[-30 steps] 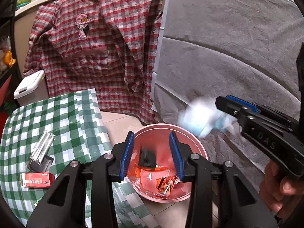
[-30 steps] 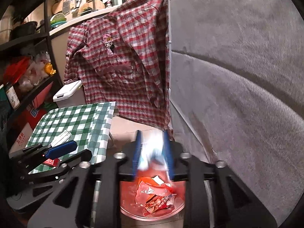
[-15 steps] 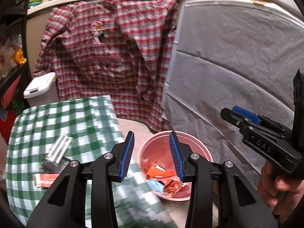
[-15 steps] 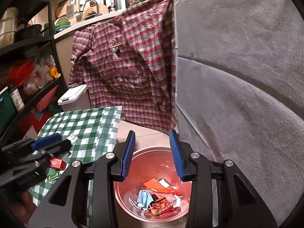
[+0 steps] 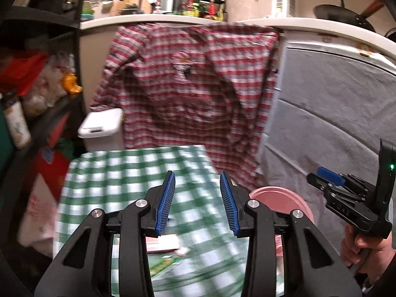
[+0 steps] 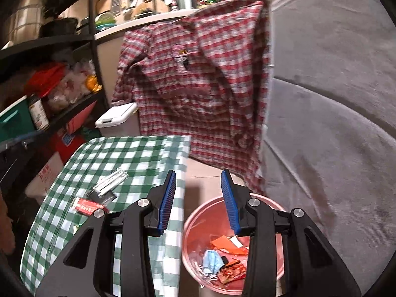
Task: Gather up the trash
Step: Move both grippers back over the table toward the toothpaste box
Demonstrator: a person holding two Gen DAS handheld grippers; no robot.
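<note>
Kitchen corner, seen through two fisheye lenses that bend and darken the edges. Nearest the left wrist camera, the left gripper [image 5: 197, 204] has its blue-padded jaws spread wide with nothing between them, above a green checked tablecloth [image 5: 128, 173] smeared by motion blur. Below the jaws a red packet [image 5: 162, 243] and a green scrap [image 5: 162, 264] lie on the cloth, both too blurred to identify. To the right, a pink bin [image 5: 279, 194] shows only its rim behind the gripper body. Further right, the right gripper [image 5: 321, 179] is seen side-on in a hand [image 5: 363, 250] cut off by the frame edge.

From the right wrist camera the right gripper [image 6: 198, 201] is also wide open and empty, hovering over the gap between the table edge and the bin [image 6: 195, 219]. Inside the bin lie a blue mask [image 6: 212, 263], an orange wrapper [image 6: 222, 242] and a red wrapper [image 6: 231, 272], partly hidden by the gripper's black frame. On the cloth [image 6: 138, 153] sit a red box [image 6: 86, 205] and a clear, silvery packet [image 6: 110, 185]; its contents are unclear.

Behind hang a red plaid shirt [image 6: 198, 79] and a grey sheet [image 6: 329, 99], with a white lidded bin [image 6: 116, 117] and cluttered shelves [image 6: 49, 42] at far left
</note>
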